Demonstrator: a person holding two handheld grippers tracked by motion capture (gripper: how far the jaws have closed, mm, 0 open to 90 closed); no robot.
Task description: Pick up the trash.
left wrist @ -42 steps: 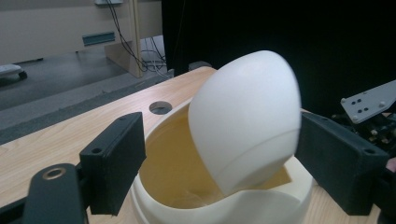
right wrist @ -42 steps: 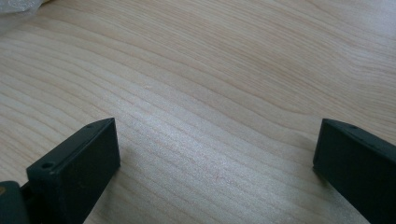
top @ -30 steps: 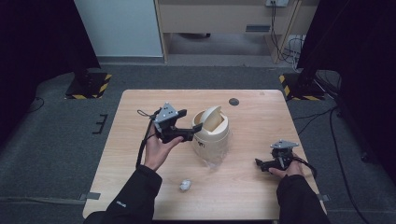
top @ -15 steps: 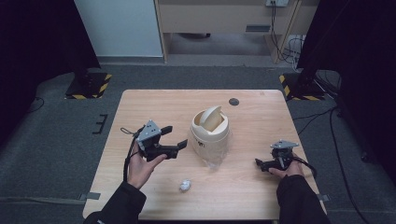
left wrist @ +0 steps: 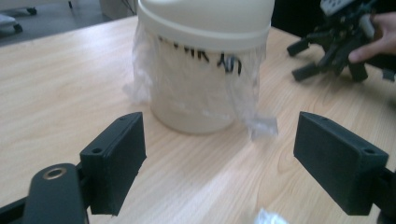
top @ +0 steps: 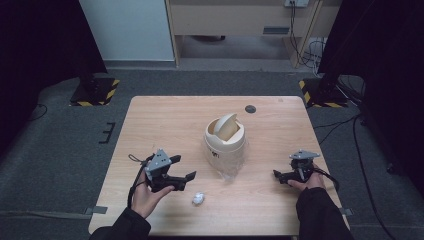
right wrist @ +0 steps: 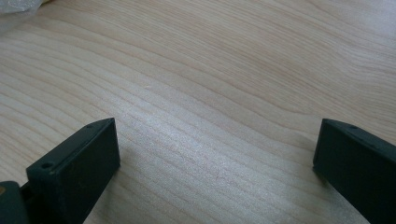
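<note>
Crumpled white paper (top: 198,199) lay on the table (top: 165,120) just right of the left gripper (top: 184,181), whose jaws were spread wide and empty, facing the cream swing-lid bin (top: 225,141) with its plastic liner. Well apart, the right gripper (top: 281,174) rested low, jaws likewise released.
</note>
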